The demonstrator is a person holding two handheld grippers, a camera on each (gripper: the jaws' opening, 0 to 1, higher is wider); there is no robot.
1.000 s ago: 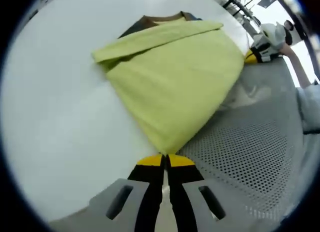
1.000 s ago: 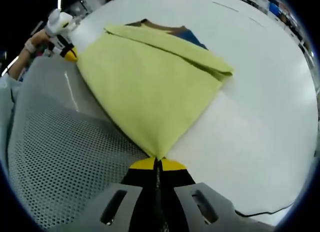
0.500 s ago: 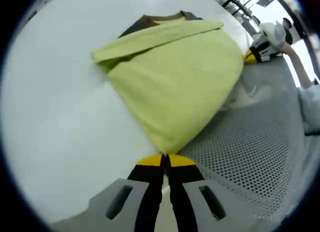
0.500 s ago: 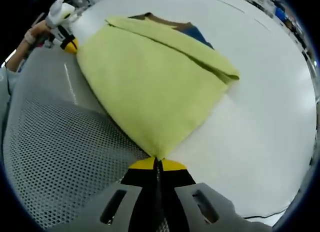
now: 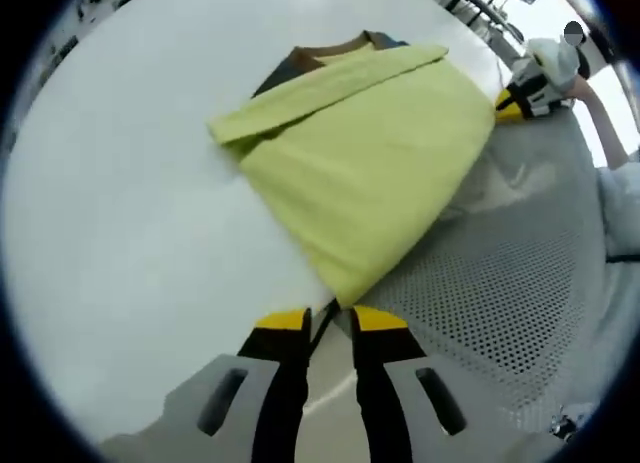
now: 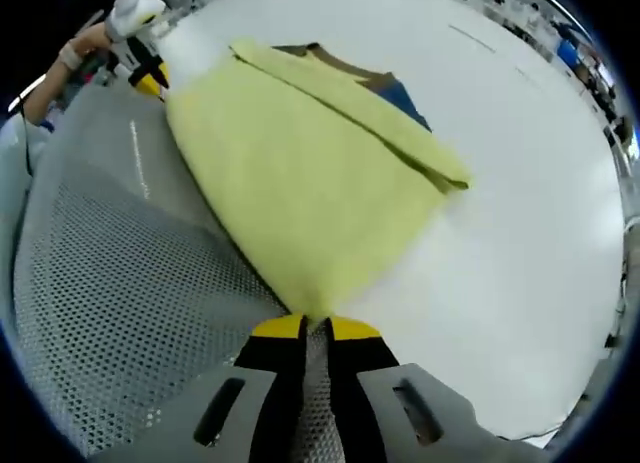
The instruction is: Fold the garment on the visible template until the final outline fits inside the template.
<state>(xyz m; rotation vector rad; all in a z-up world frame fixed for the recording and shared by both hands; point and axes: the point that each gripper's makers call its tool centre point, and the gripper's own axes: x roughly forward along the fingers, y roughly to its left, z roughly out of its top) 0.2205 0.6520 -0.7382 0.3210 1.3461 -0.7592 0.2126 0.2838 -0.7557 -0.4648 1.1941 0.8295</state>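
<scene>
A yellow-green garment [image 5: 370, 173] lies folded, partly on the white table [image 5: 130, 213] and partly on the grey perforated mat [image 5: 500, 283]. A sleeve is folded across its top, and a brown collar [image 5: 325, 53] peeks out behind. My left gripper [image 5: 331, 321] stands open just short of the garment's near corner, the jaws a small gap apart. In the right gripper view the garment [image 6: 300, 173] tapers to another corner right at my right gripper [image 6: 316, 329], whose jaws are slightly open with mesh showing between them. Each gripper also appears far off in the other's view, at the garment's opposite corner.
The perforated mat [image 6: 110, 283] runs under the garment's lower edge and toward the person. A hand and sleeve [image 5: 600, 113] hold the far gripper [image 5: 515, 98]. White table [image 6: 520, 243] stretches wide beside the garment. Dark frames and clutter stand beyond the table's far edge.
Both grippers were shut on the garment's bottom corners and have now opened and let go. The hem has dropped onto the surface, and both views have drawn back slightly.
</scene>
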